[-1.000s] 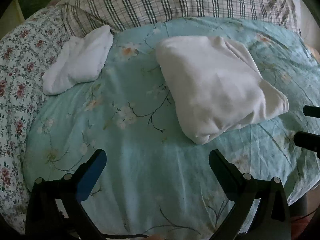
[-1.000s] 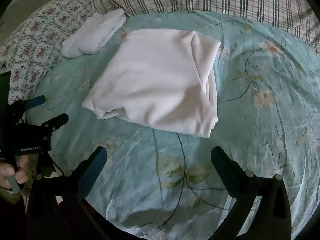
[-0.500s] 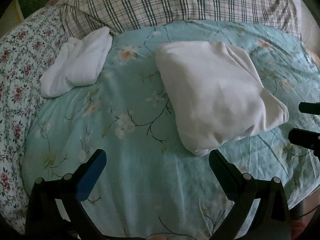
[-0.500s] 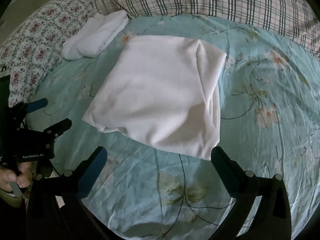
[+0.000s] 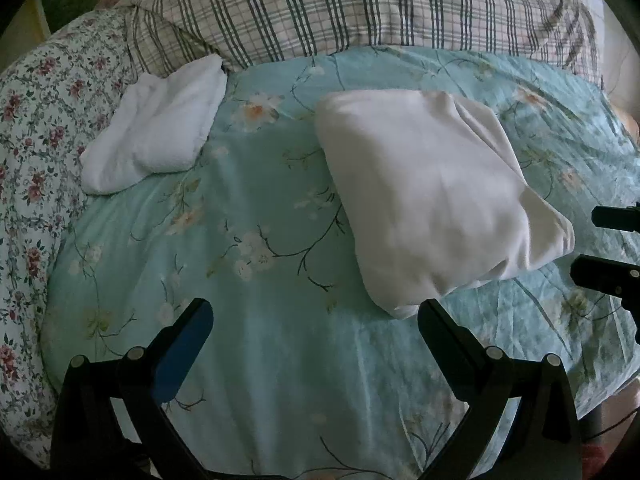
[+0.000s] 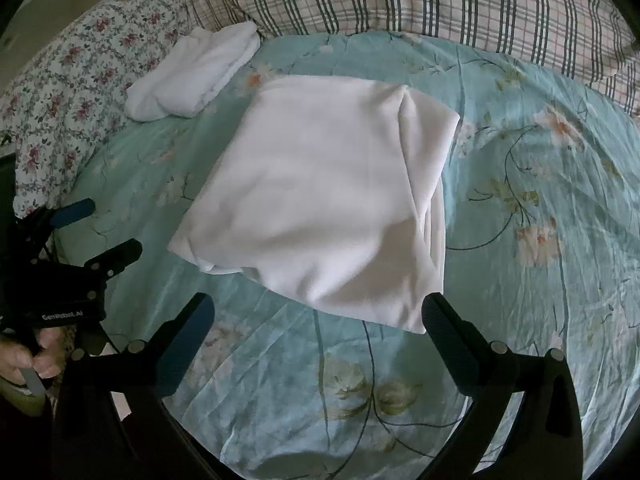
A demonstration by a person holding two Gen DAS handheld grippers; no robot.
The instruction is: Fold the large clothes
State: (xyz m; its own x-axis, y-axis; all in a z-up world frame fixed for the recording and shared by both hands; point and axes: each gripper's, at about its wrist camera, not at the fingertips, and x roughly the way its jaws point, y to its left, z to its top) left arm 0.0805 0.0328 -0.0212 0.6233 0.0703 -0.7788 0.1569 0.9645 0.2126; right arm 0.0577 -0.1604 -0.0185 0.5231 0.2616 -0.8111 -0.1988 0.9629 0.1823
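White folded garment (image 6: pixel 320 196) lying mid-quilt (image 6: pixel 540 208), 12 o'clock of right gripper (image 6: pixel 318 320). Left gripper (image 5: pixel 316 320), right both splayed wide, holding nothing. Next: pinch nr corners together, fold evenly.

Both tongs are held wide apart, nothing gripped between the fingers. The left tongs (image 5: pixel 314 320) are seen from the right wrist camera at the left edge, carried by a hand (image 6: pixel 24 356) (only partly visible). The right tongs (image 6: pixel 318 316) are likewise spread.
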